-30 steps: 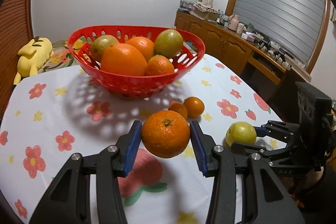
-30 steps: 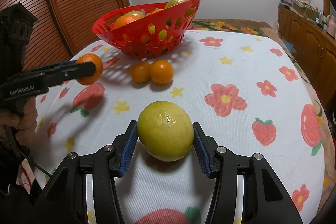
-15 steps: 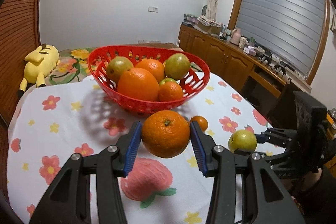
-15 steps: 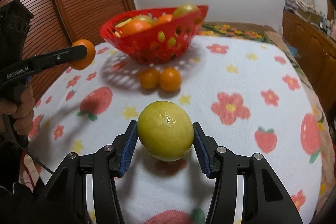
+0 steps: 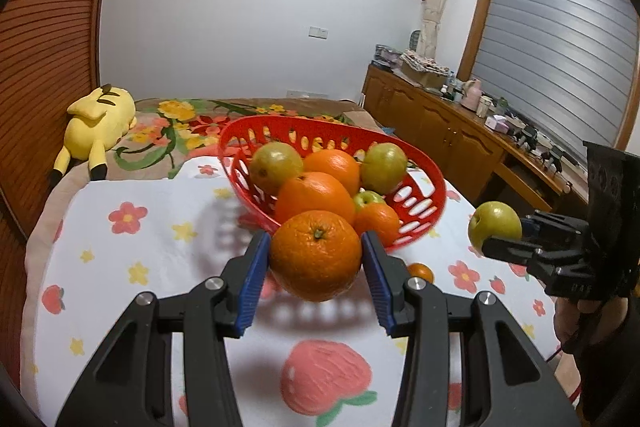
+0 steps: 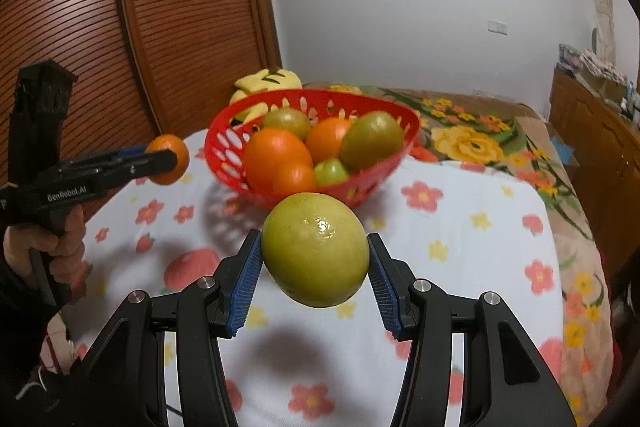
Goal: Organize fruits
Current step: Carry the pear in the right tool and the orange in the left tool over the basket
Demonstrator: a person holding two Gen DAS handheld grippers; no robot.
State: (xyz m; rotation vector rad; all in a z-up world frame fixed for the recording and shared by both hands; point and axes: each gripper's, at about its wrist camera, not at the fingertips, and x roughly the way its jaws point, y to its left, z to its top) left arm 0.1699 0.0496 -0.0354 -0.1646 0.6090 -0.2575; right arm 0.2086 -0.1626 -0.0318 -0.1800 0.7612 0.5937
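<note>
We grip an orange (image 5: pixel 316 254) in the left gripper (image 5: pixel 316 263) and a green fruit (image 6: pixel 315 249) in the right gripper (image 6: pixel 315 267), both held near the red basket (image 5: pixel 434 183), and should lower them gently onto its heaped fruit so nothing rolls out.

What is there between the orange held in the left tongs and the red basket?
Nothing stands between them. In the right wrist view, only bare flowered tablecloth shows between the orange in the left tongs and the red basket.
</note>
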